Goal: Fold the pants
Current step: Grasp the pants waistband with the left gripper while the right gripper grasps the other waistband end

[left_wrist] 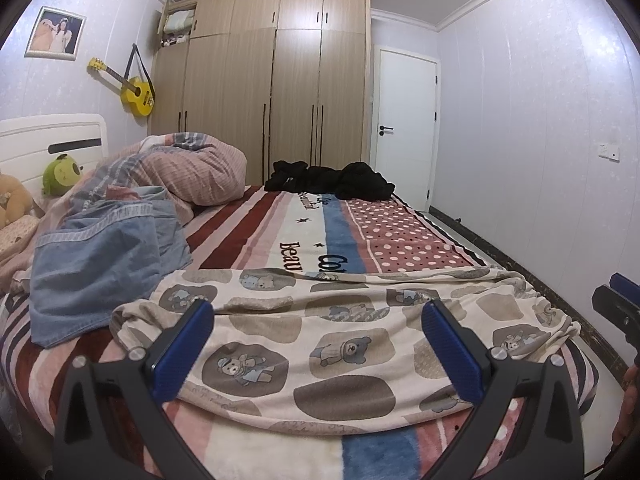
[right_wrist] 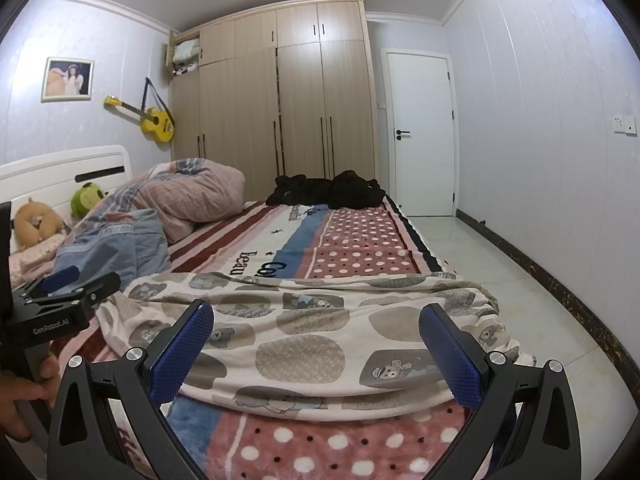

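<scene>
Cream pants with a bear print [left_wrist: 320, 336] lie spread across the near end of the bed, its elastic waistband bunched at the right; they also show in the right wrist view [right_wrist: 312, 340]. My left gripper [left_wrist: 318, 344] is open and empty, held just above the pants' near edge. My right gripper [right_wrist: 316, 348] is open and empty, over the pants' right half. The left gripper also shows at the left of the right wrist view [right_wrist: 60, 284], and the right gripper at the right edge of the left wrist view [left_wrist: 618, 300].
The pants lie on a striped and dotted blanket [left_wrist: 360, 232]. Blue denim clothing [left_wrist: 100, 256] lies to the left, a bunched pink quilt [left_wrist: 180, 172] behind it, black clothes [left_wrist: 332, 180] at the far end. Plush toys [left_wrist: 60, 174] sit by the headboard. Floor runs along the bed's right side [right_wrist: 520, 280].
</scene>
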Demonstrator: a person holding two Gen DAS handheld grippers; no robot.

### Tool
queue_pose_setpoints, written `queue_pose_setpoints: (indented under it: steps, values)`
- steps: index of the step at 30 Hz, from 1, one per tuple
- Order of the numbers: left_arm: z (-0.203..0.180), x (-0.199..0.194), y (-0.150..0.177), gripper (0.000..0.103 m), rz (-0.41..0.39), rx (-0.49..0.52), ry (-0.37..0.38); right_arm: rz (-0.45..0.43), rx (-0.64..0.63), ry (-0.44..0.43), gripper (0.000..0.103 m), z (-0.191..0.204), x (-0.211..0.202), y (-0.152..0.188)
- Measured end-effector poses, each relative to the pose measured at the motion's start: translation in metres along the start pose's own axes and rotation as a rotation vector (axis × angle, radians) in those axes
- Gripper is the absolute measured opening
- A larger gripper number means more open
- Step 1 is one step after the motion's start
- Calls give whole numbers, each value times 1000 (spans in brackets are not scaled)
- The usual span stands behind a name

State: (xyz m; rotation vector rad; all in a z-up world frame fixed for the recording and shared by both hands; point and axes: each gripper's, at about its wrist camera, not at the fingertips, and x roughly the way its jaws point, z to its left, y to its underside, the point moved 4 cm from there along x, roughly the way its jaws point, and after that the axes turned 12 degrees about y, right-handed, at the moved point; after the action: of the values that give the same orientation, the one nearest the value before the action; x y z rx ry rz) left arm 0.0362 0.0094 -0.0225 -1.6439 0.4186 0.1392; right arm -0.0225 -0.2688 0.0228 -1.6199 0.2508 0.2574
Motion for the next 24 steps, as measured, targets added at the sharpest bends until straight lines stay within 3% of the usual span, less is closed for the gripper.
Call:
queue_pose_setpoints:
  steps: [6,12,15,19,24]
  values:
    - [22,4,14,102,36,16,-31,39,6,12,103,-6,3,10]
    - [115,24,51,102,168,-90,-180,154,16,92,103,-49,24,32]
    - [157,40,75,102,252,-196,-212,229,11,150,103,-67,36,52]
    - [188,59,102,102,311,-344,-140,316,72,163,103,-86,49,82]
    - [210,83,115,102,328,-463,-61,382,216,91,103,-106,61,112]
